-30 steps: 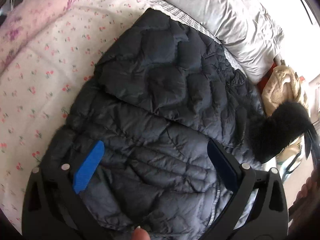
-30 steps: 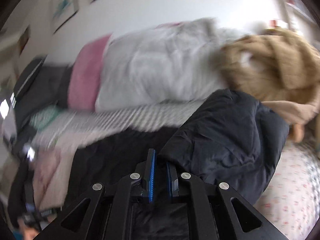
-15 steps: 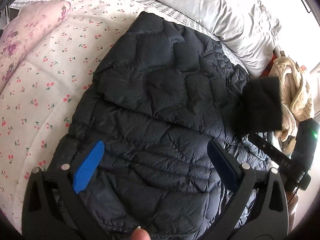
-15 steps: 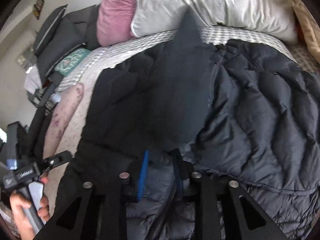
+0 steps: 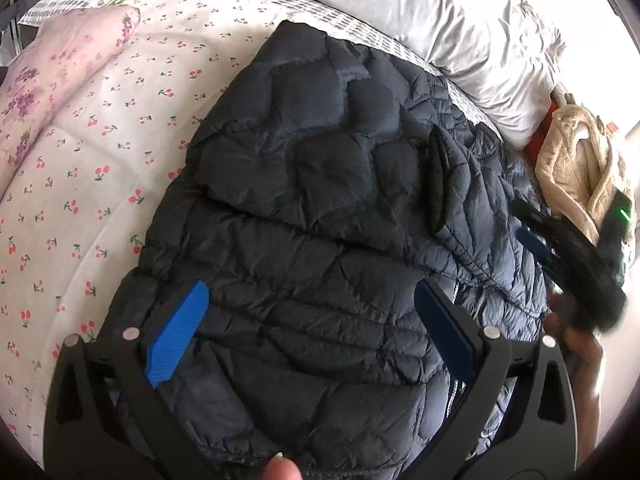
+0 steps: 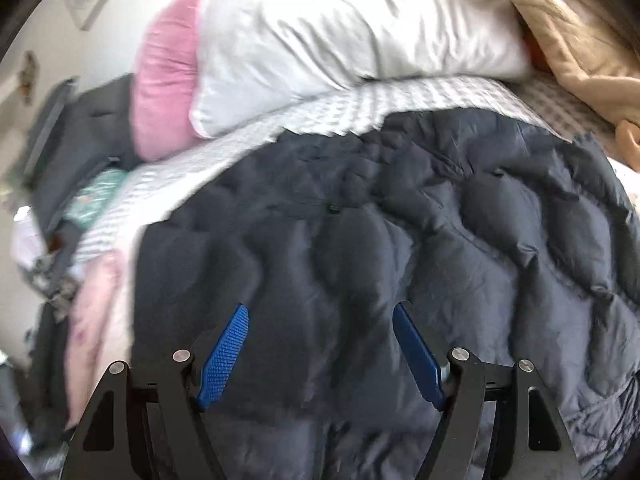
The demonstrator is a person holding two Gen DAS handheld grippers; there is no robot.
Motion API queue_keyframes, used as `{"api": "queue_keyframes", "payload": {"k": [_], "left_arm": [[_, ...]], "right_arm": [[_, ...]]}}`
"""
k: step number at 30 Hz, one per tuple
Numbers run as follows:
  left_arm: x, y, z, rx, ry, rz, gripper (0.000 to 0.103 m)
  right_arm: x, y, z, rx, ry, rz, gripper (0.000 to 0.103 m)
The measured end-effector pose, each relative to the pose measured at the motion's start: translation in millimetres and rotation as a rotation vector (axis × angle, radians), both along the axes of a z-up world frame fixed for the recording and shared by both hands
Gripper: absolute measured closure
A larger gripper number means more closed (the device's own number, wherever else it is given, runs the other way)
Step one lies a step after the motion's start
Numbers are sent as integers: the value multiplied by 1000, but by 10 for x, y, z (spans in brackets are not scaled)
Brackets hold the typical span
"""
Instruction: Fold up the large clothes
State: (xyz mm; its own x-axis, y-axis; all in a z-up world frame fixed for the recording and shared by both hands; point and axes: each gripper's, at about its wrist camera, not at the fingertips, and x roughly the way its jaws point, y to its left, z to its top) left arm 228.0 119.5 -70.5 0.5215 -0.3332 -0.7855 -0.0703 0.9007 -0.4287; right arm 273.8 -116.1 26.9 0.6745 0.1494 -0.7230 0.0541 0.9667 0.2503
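A dark quilted puffer jacket (image 5: 320,208) lies spread on the bed. One sleeve is folded across its body, and the black cuff (image 5: 436,184) rests on top. My left gripper (image 5: 312,296) hovers open over the jacket's lower part with nothing between its pads. In the right wrist view the jacket (image 6: 400,240) fills the frame. My right gripper (image 6: 320,312) stands over it with jaws opening and only the fabric below them, nothing gripped. In the left wrist view the right gripper (image 5: 532,228) shows at the jacket's right edge.
A cherry-print bedspread (image 5: 100,168) lies left of the jacket, with a floral pillow (image 5: 60,72) beyond it. A white pillow (image 5: 460,40) and a pink pillow (image 6: 168,80) sit at the head. A beige fleece garment (image 5: 576,168) is piled at the right. A hand (image 5: 576,344) holds the right gripper.
The right gripper carried the sleeve over the jacket, came down and opened, leaving the sleeve lying across the body. The left gripper stayed where it was, open.
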Motion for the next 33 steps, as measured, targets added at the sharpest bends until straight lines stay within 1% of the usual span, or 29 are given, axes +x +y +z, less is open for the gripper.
{"api": "queue_keyframes", "payload": {"k": [3,5,7,9,11,13,15,17,20,23,26,27,29,31,33], "left_arm": [[0,-10,31,9,-1,-17,1],[-7,-9,64,27,-10,-22,1],[-26,-26,87,51,-12,-30,1],[-48,-41,100,80,-9,-35,1],[-80,-50,112,104,-8,-42,1],[-139,-56,145,127,-12,-53,1],[-230,-67,184,141,-30,-65,1],[-323,-97,196,127,-32,-108,1],[-489,-87,201,117,-20,-190,1],[-628,-31,270,116,-25,-212,1],[-769,119,338,44,-11,-222,1],[-823,176,347,24,0,-228,1],[-928,294,329,12,41,-238,1],[-1019,443,261,9,105,-244,1],[-1097,592,181,-10,148,-238,1]], "right_arm": [[171,202,-252,-32,61,-9,26],[159,432,-353,-114,79,56,26],[88,642,-373,-225,73,163,26],[-16,661,-271,-262,61,200,26],[-174,543,-85,-243,40,198,26],[-433,326,168,-209,14,191,26],[-710,105,385,-187,3,190,23],[-1053,-189,562,-182,22,183,21],[-1545,-510,707,-202,63,165,20],[-2070,-874,702,-161,114,139,20],[-2511,-1245,536,-81,198,119,20],[-2587,-1312,483,-70,222,112,20],[-2809,-1507,326,-37,292,81,20],[-2984,-1658,186,4,335,53,20],[-3148,-1783,58,40,363,17,20]]}}
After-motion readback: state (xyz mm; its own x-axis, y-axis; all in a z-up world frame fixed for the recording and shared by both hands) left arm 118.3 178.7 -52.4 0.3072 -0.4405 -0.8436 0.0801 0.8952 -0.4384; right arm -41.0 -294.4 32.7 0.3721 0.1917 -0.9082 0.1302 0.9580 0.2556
